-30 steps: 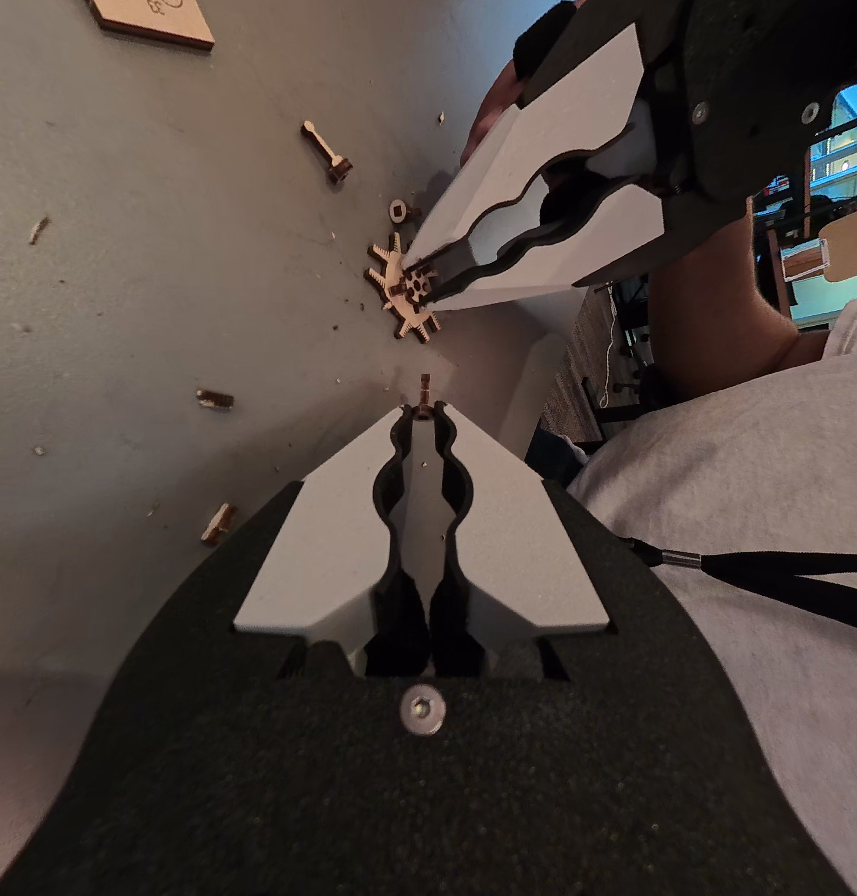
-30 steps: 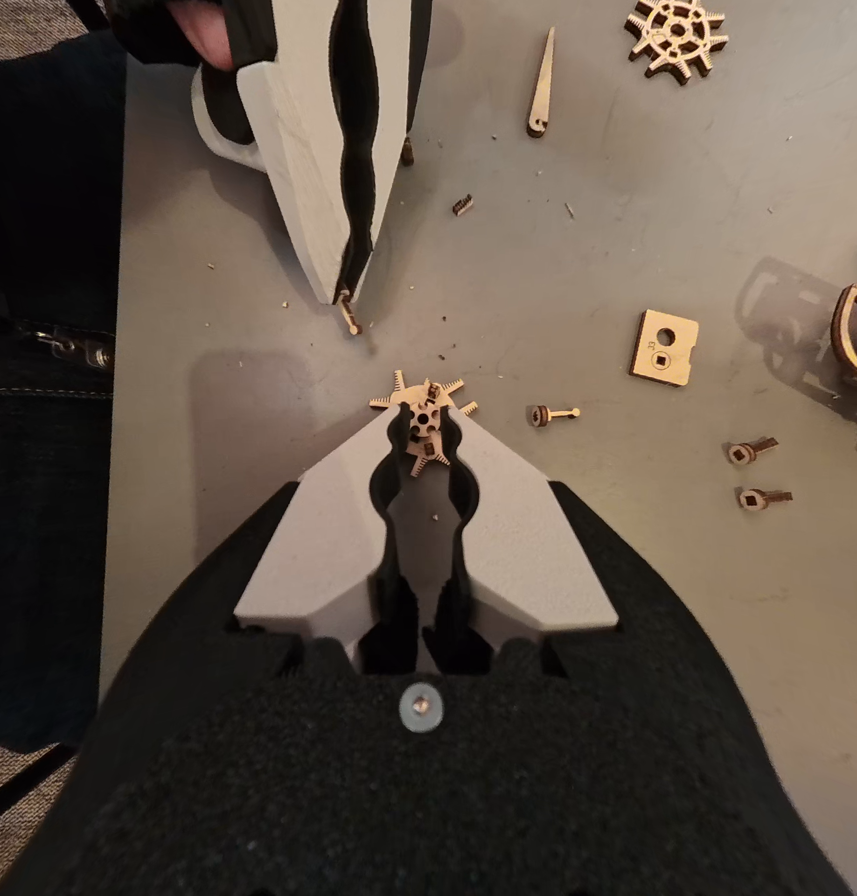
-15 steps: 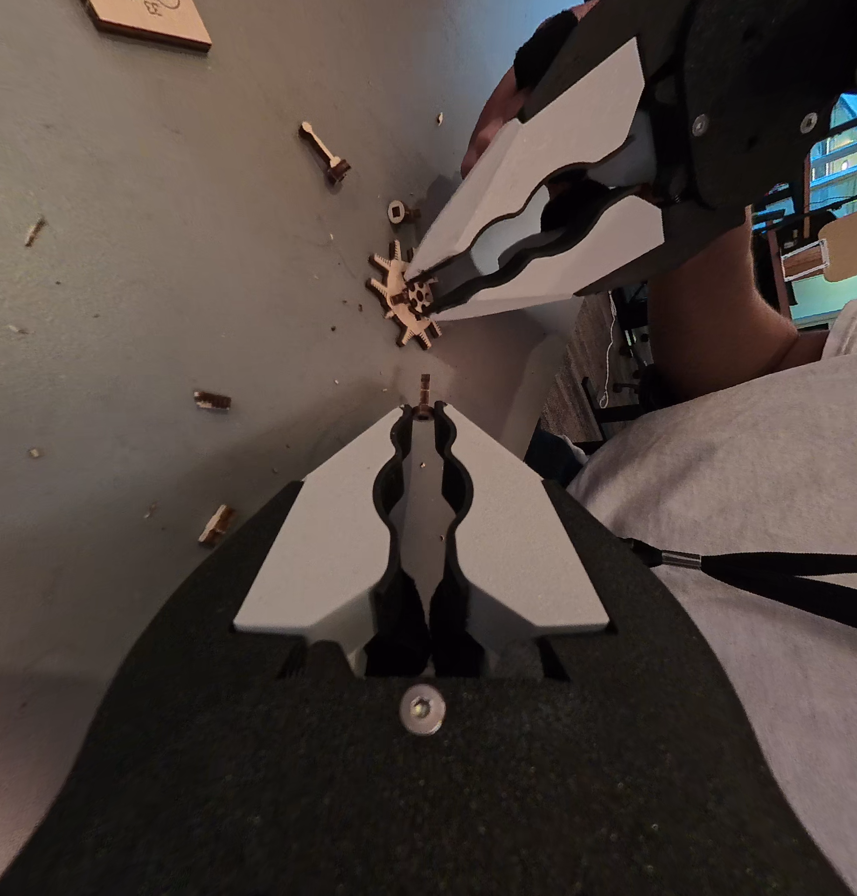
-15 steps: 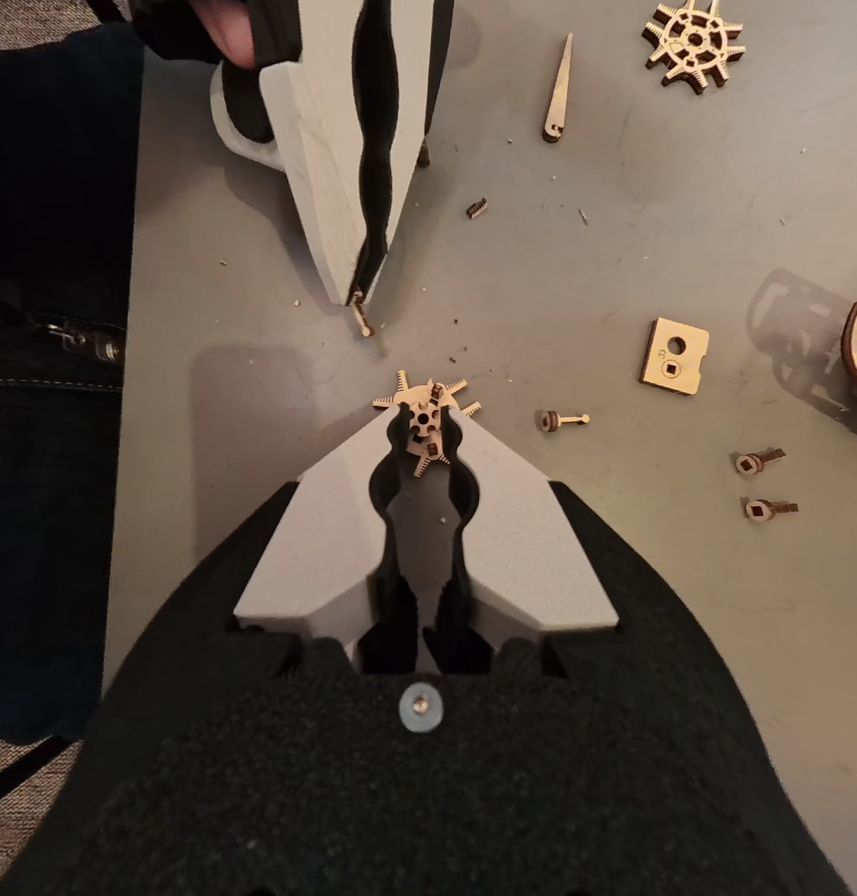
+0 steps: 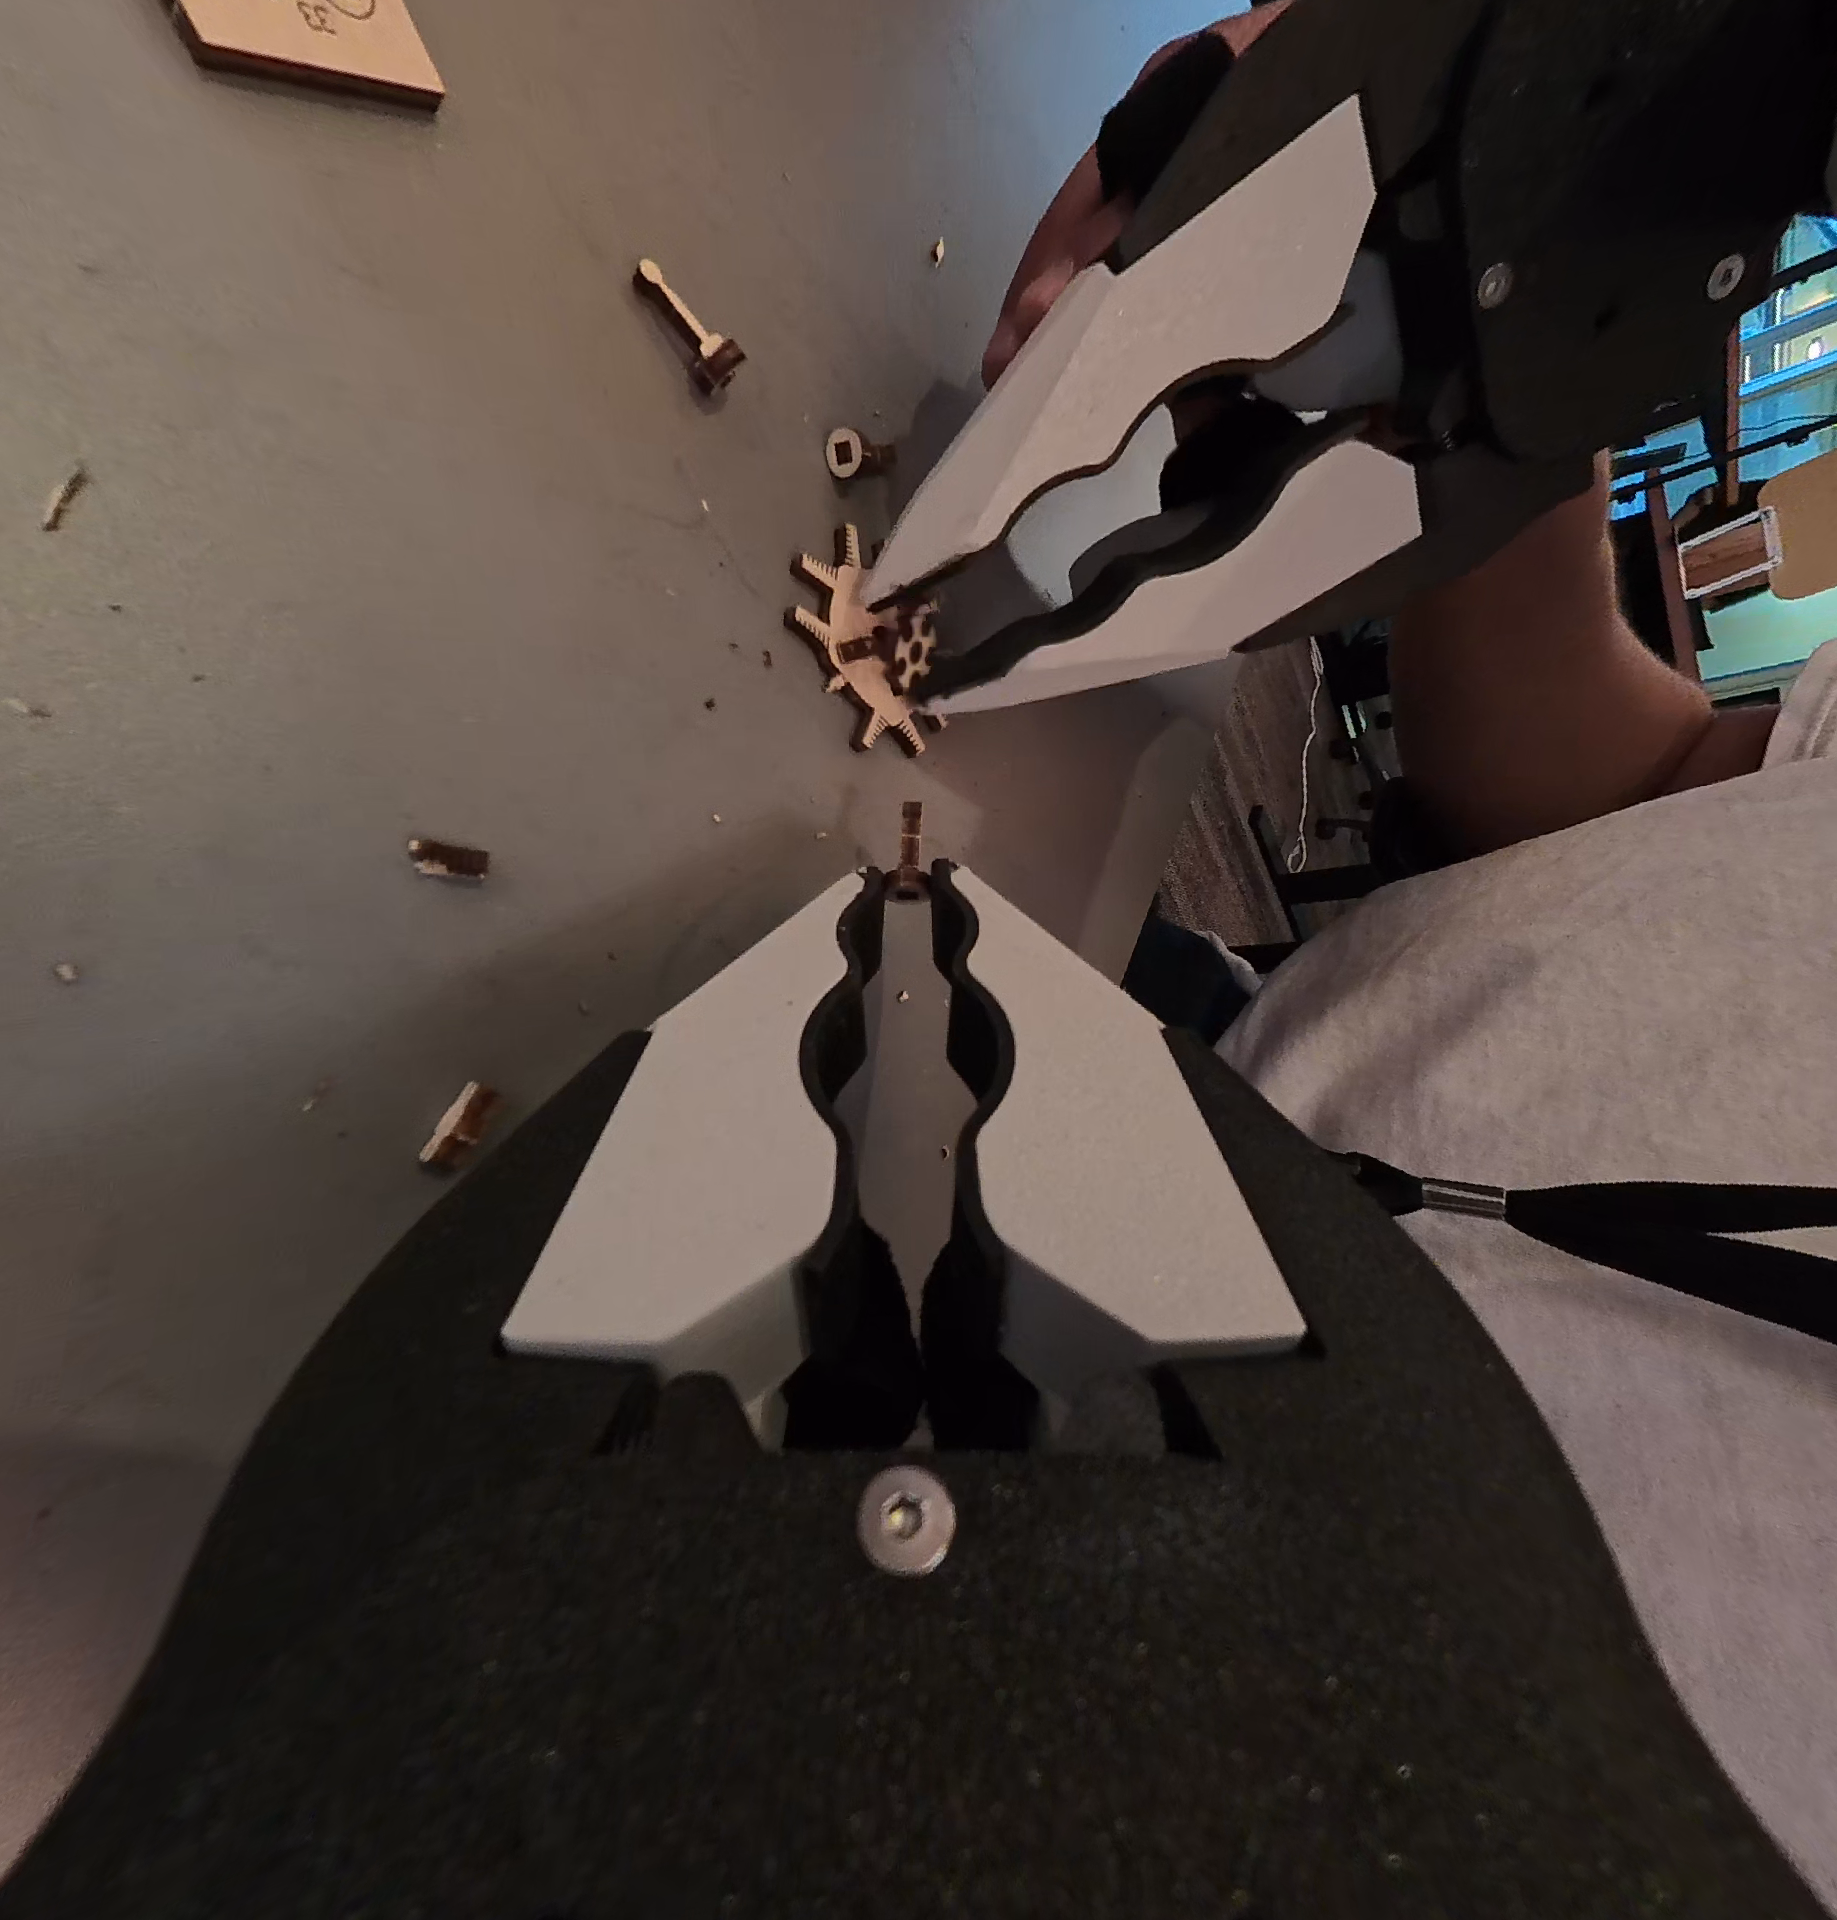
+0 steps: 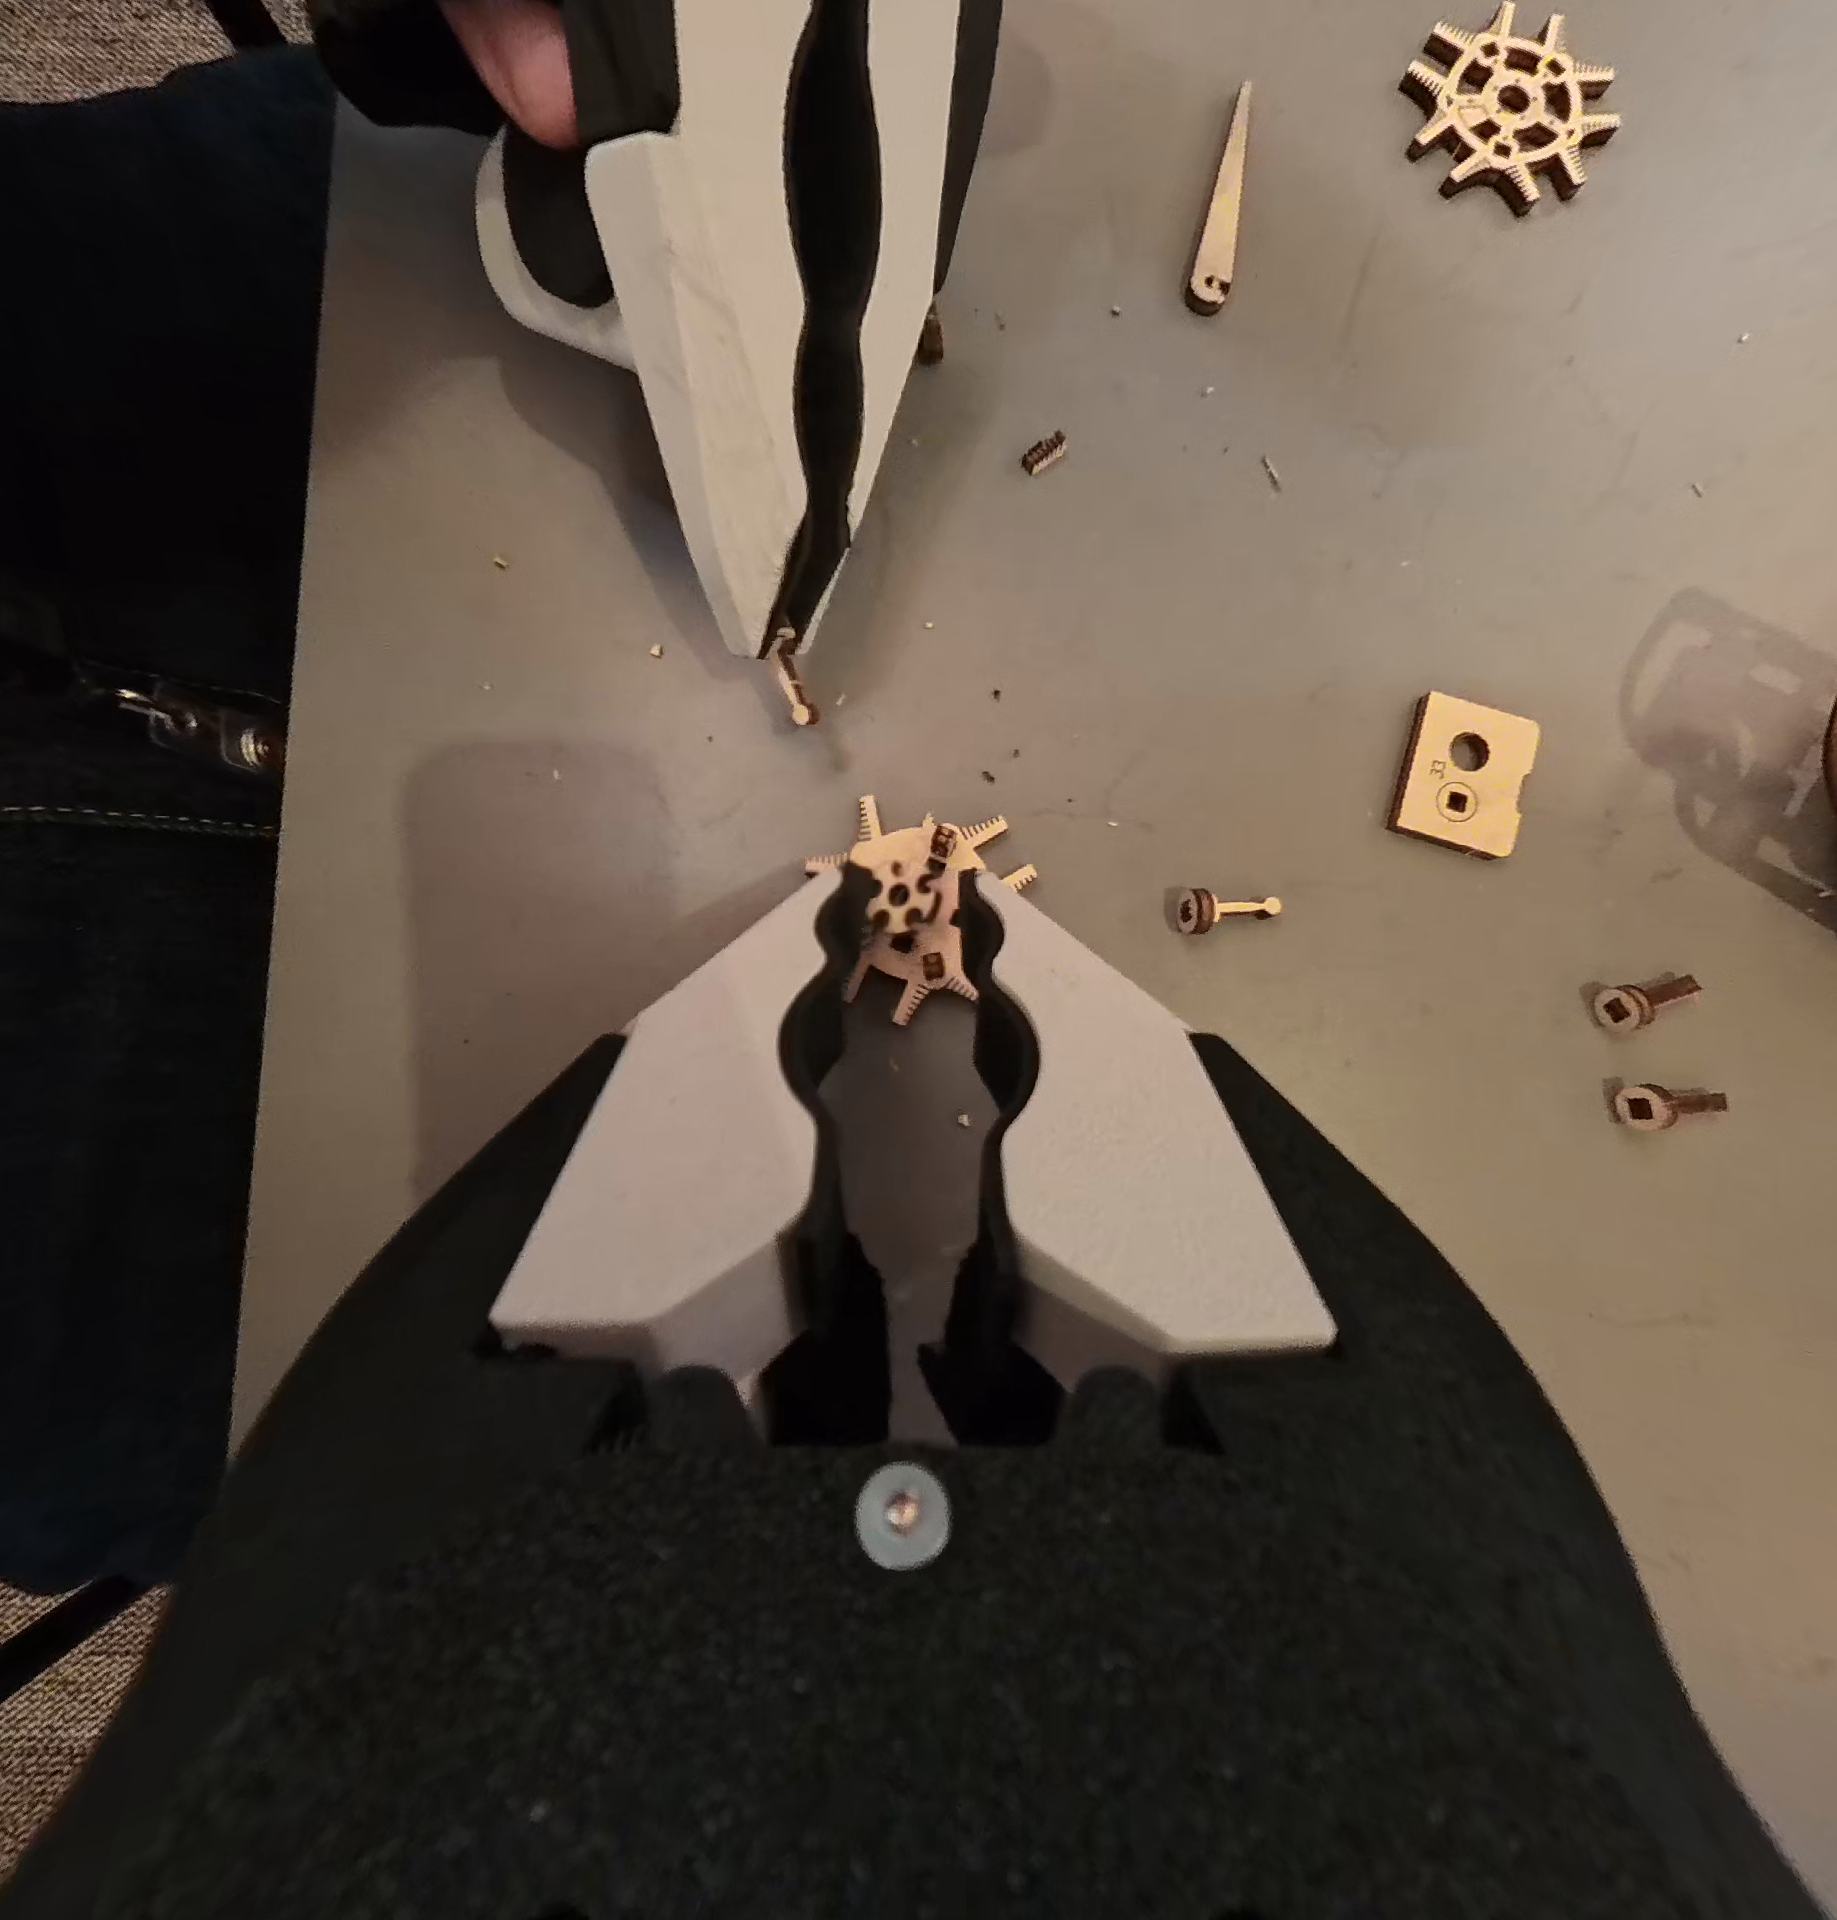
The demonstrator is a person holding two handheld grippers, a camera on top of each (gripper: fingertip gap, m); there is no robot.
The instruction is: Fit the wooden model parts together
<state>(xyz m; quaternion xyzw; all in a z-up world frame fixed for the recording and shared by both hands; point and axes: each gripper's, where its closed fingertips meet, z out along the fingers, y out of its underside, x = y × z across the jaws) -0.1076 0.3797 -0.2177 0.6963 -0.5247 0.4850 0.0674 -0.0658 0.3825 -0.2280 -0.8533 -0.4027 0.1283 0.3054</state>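
The left gripper [image 5: 906, 871] is pinched shut on a small pin [image 5: 910, 831] by its head, shaft pointing out, presumably for insertion. The right gripper [image 6: 906, 891] is clamped on the gear [image 6: 909, 914], apparently to steady it near the desk's [image 6: 1309, 540] near edge. Pin and gear stay just apart. Spare pegs [image 6: 1220, 909] lie beside them.

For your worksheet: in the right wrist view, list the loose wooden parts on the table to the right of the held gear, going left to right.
Round-headed pin → pointed sliver → square plate with two holes → big spoked gear → two dark square-holed pegs.
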